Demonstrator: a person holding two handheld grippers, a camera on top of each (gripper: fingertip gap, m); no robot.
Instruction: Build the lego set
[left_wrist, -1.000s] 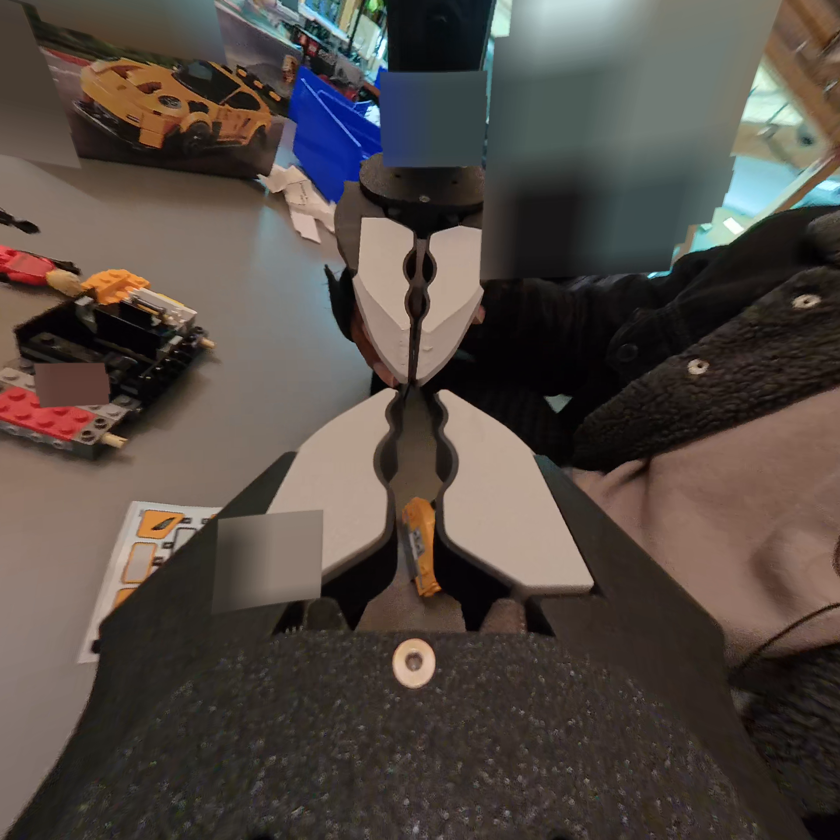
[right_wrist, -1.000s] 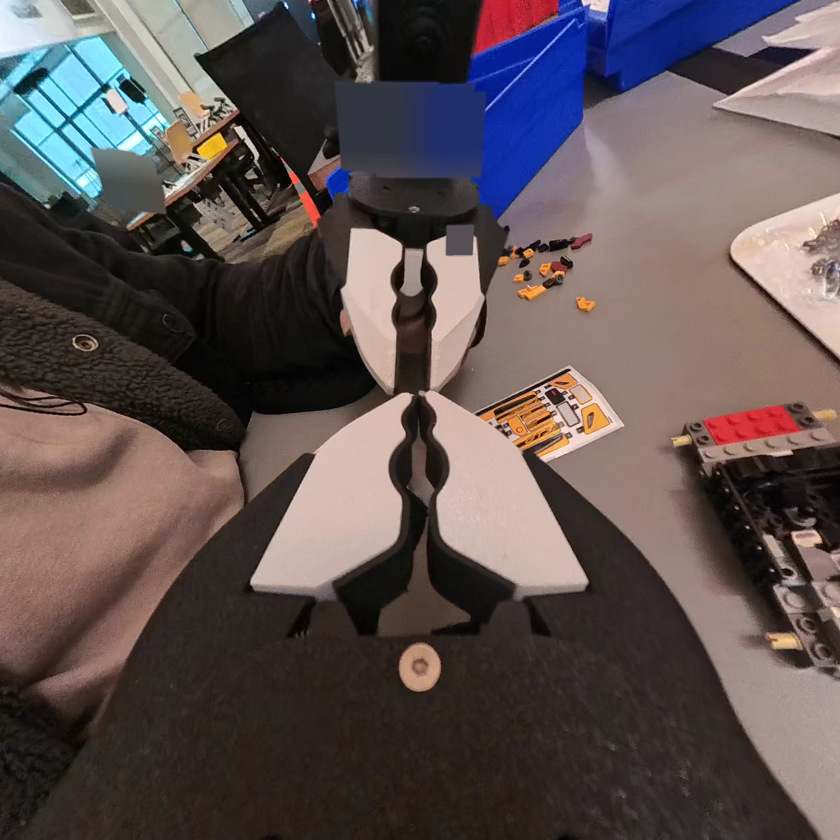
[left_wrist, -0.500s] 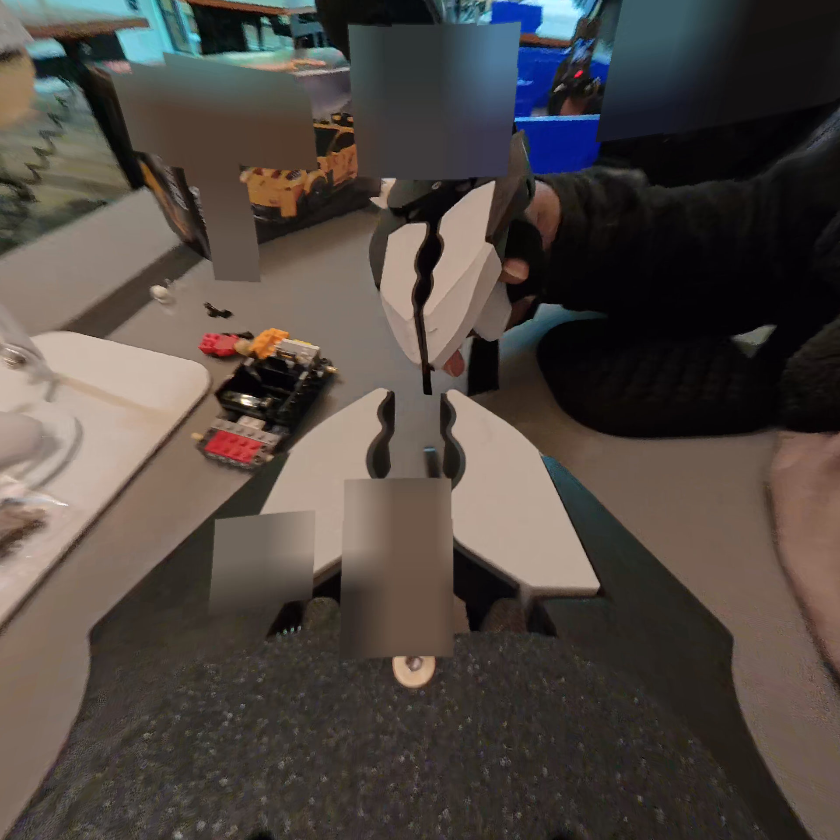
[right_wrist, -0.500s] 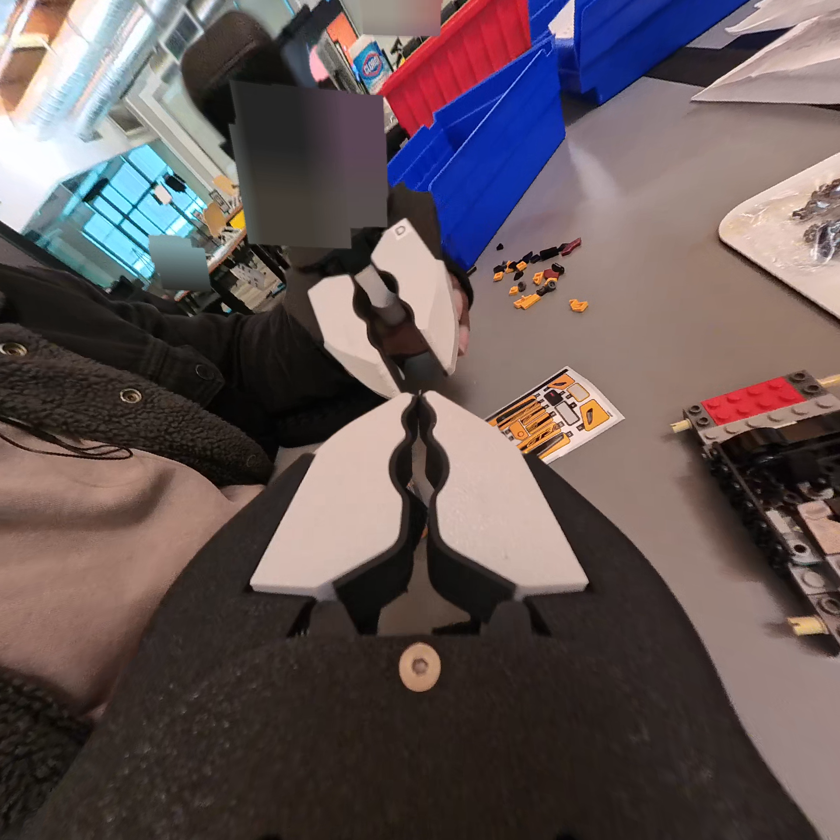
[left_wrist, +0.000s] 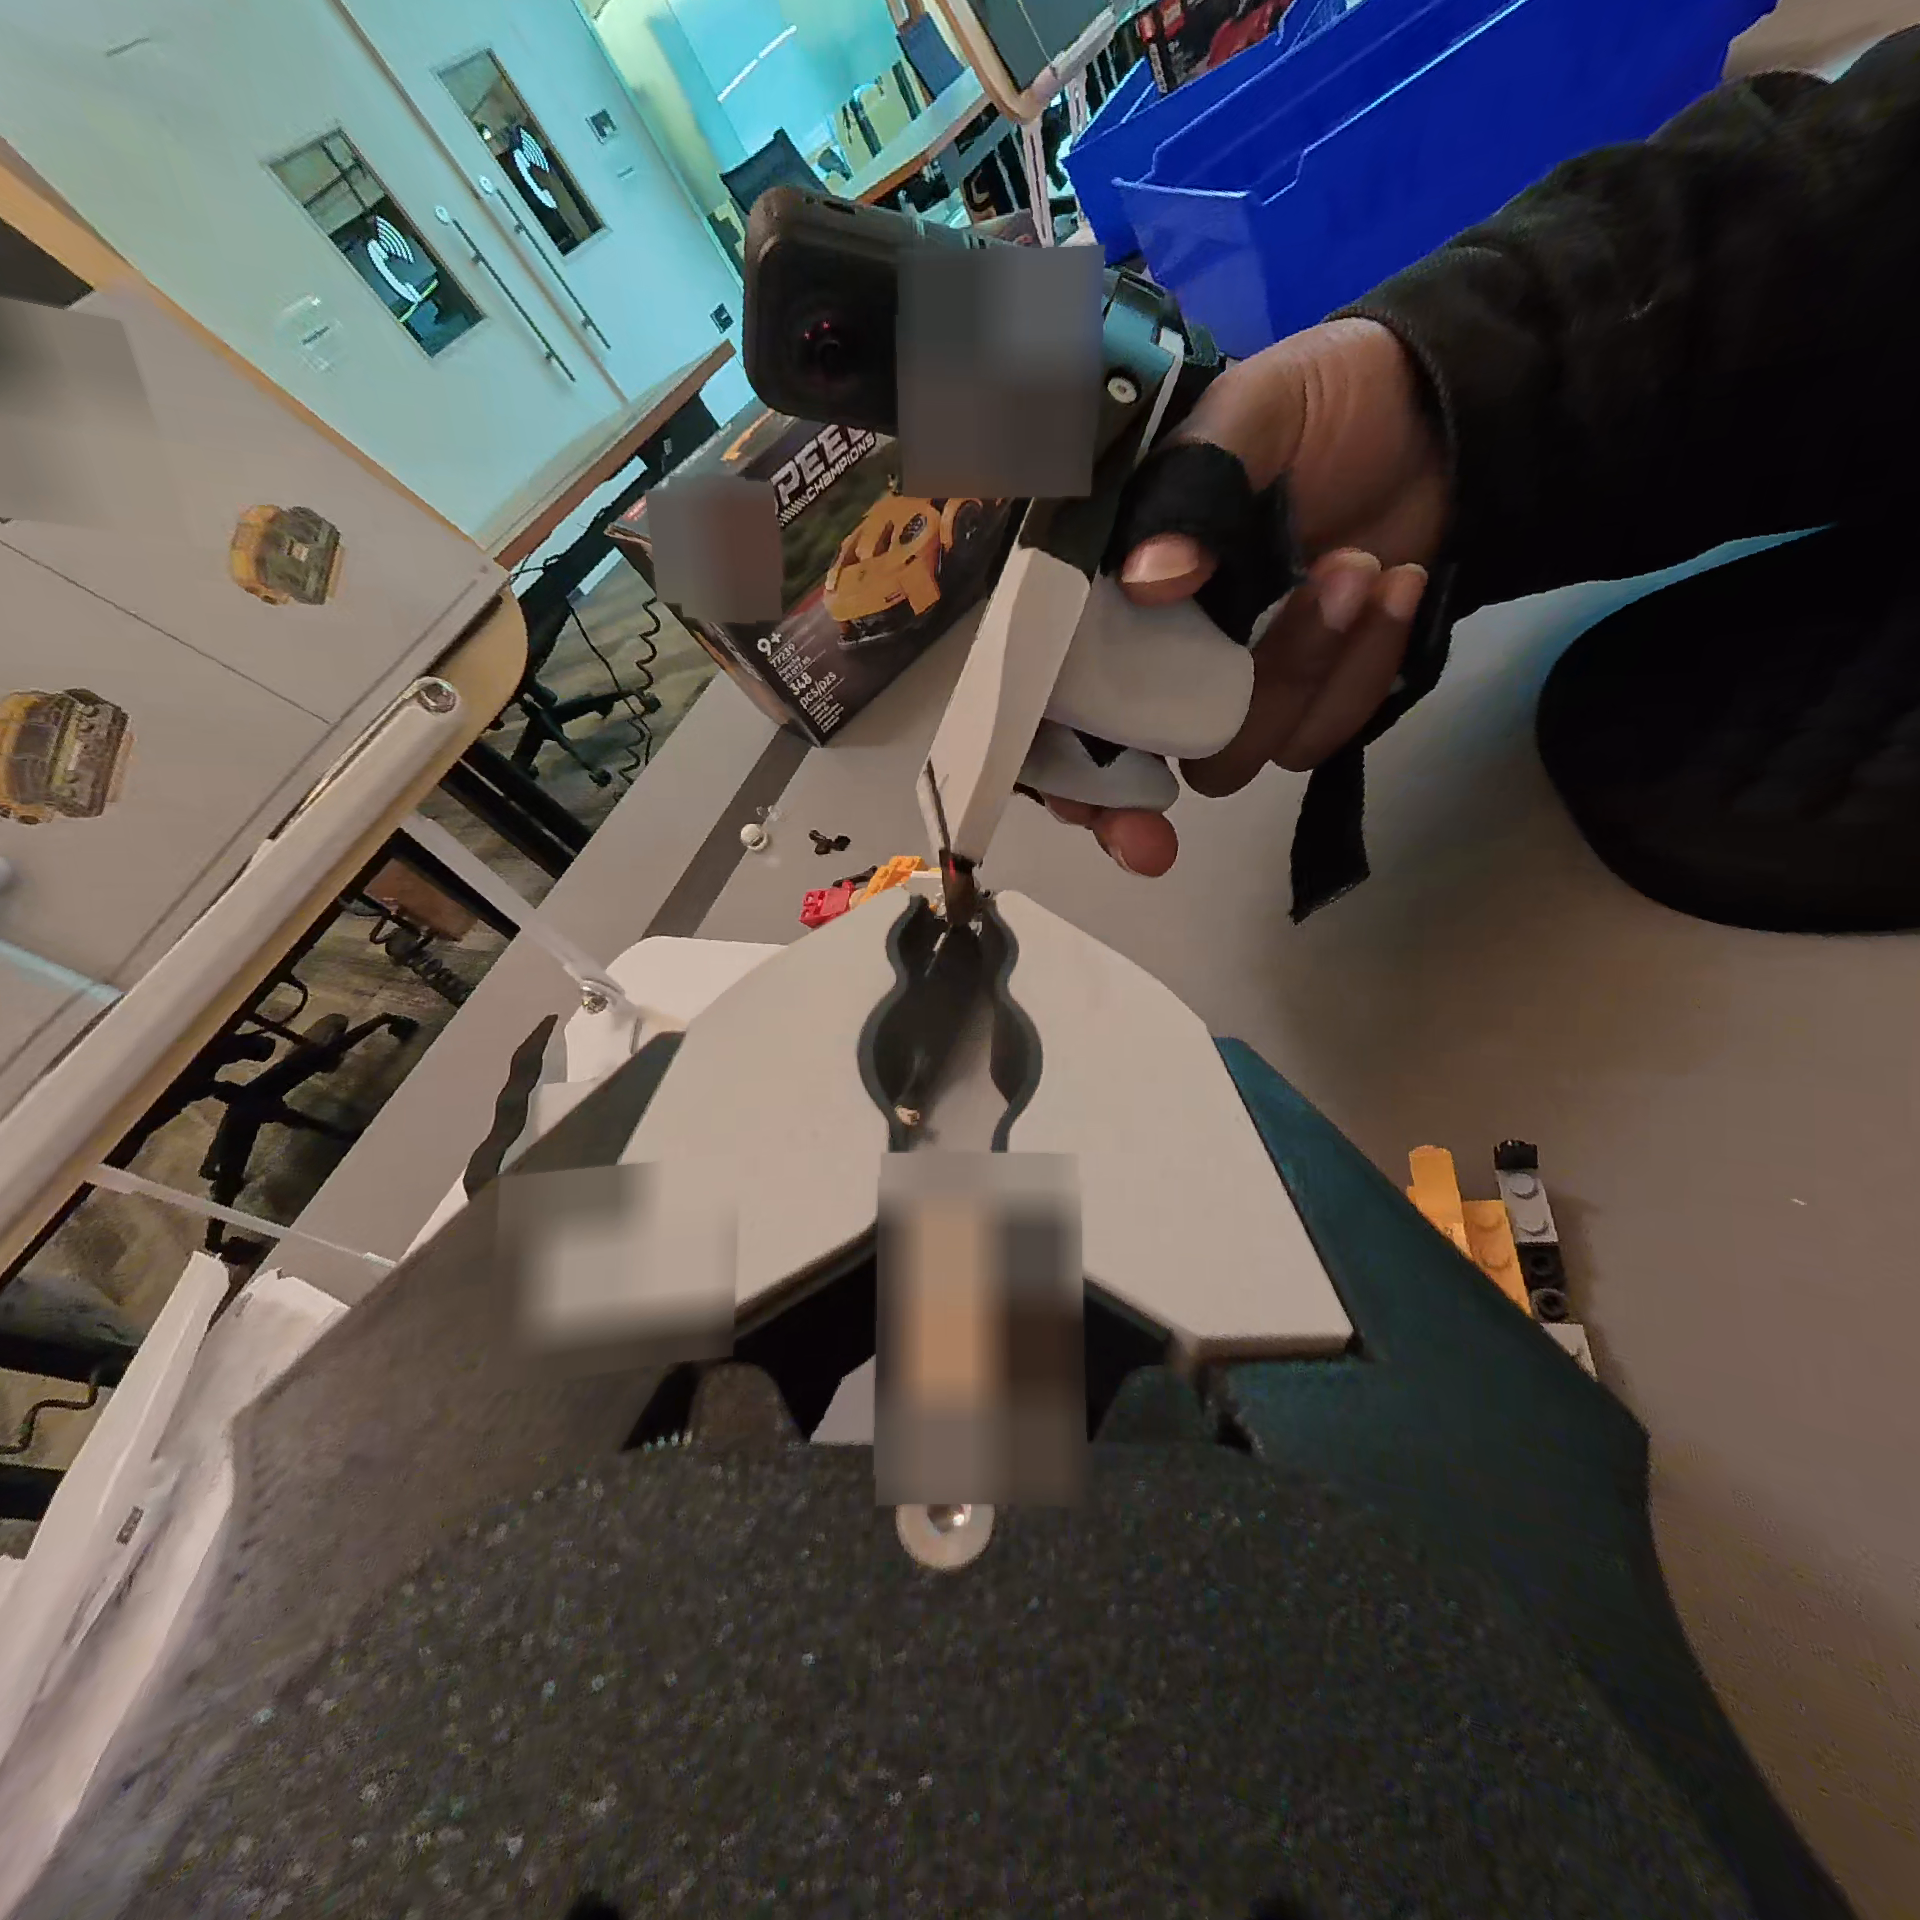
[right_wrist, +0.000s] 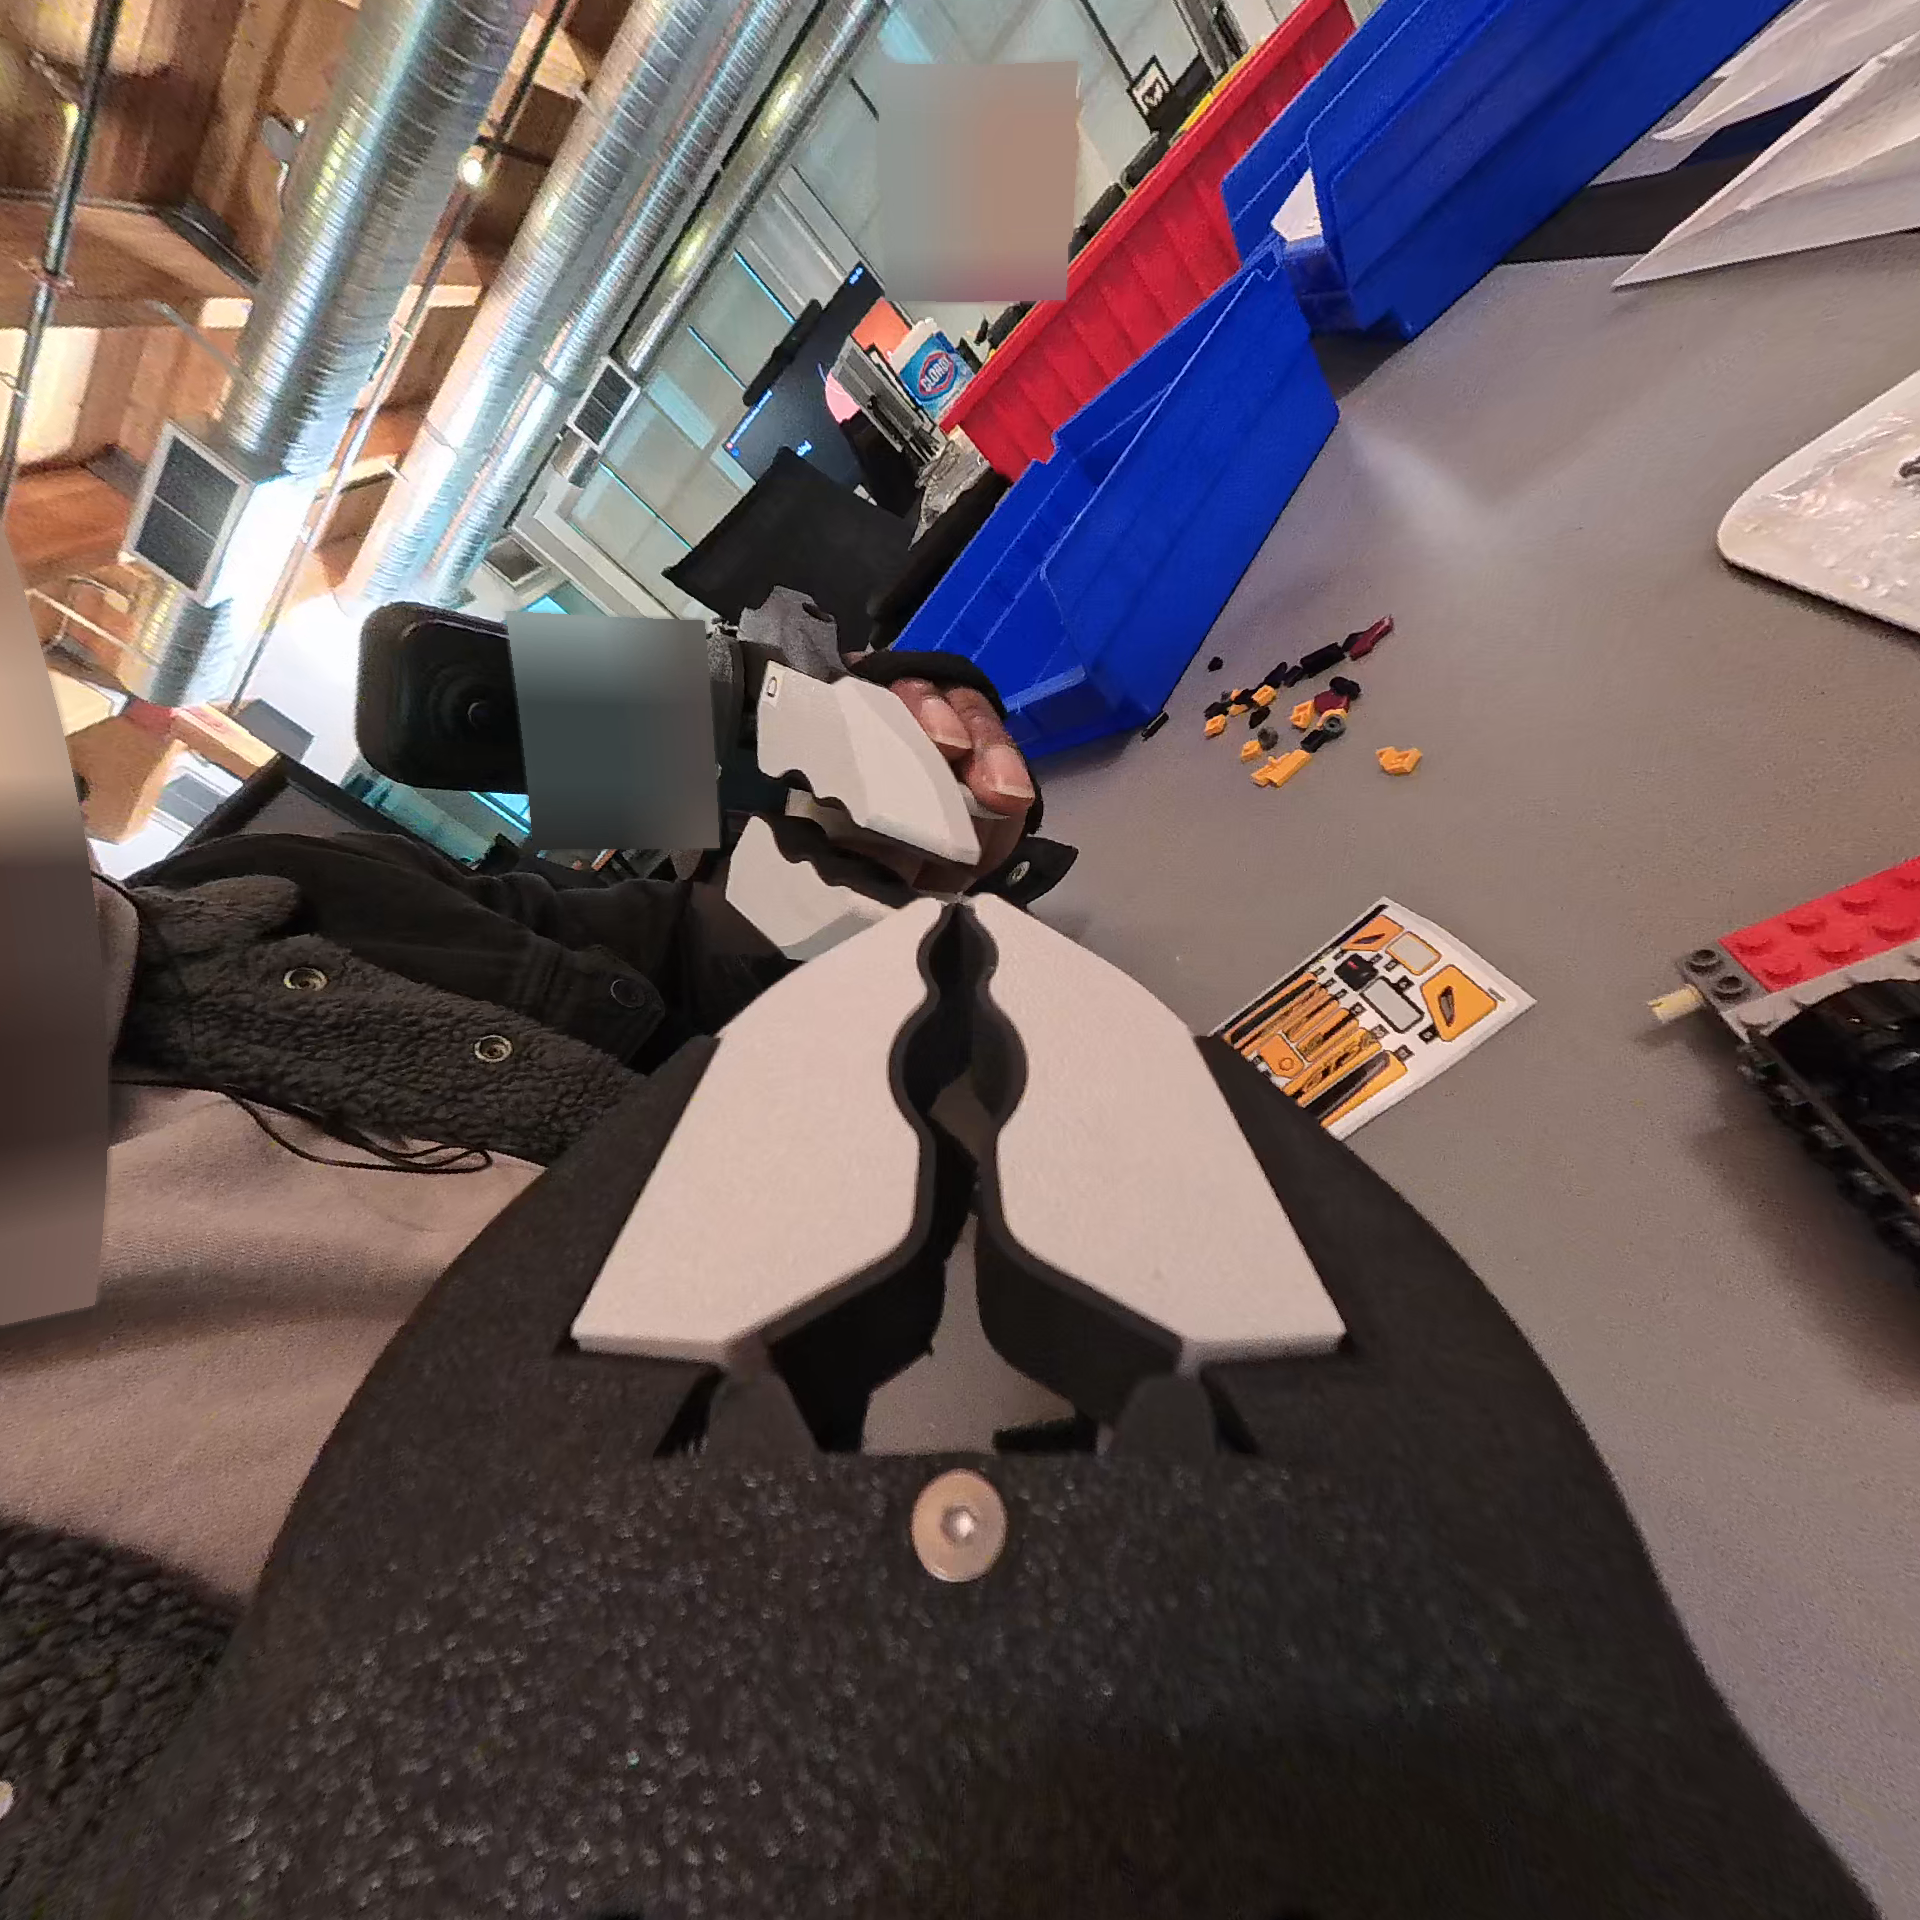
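Grey foam-like pads with wavy black rubber linings make up both pairs of tongs, and they meet nose to nose in the air, on the near side of the sticker sheet (right_wrist: 1371, 1013) and above the desk (right_wrist: 1558, 1351). The left tongs (left_wrist: 953, 906) are almost closed, with only a narrow slot left, and a slim dark piece (left_wrist: 940, 997) with a pale tip lies along that slot. The right tongs (right_wrist: 956, 906) are pressed fully together, tips touching. Their point comes down onto the top of the dark piece, but I cannot tell whether they pinch anything of their own. The half-built car (right_wrist: 1849, 1039), a black studded frame with a red plate and cream axle ends, sits on the desk to the right of the sheet. A scatter of small orange and black parts (right_wrist: 1299, 707) lies beyond the sheet, toward the smooth blue bins (right_wrist: 1143, 540). The main risk, as I judge it, is the handover. The piece is thin, hard and slick, and it sits in a scalloped gap, so it could twist or spring out if one pair lets go before the other has a square hold. Once dropped, it could bounce off the hard desk, or land on the fleecy coat (right_wrist: 343, 1018) left of the sheet and be lost in the pile.
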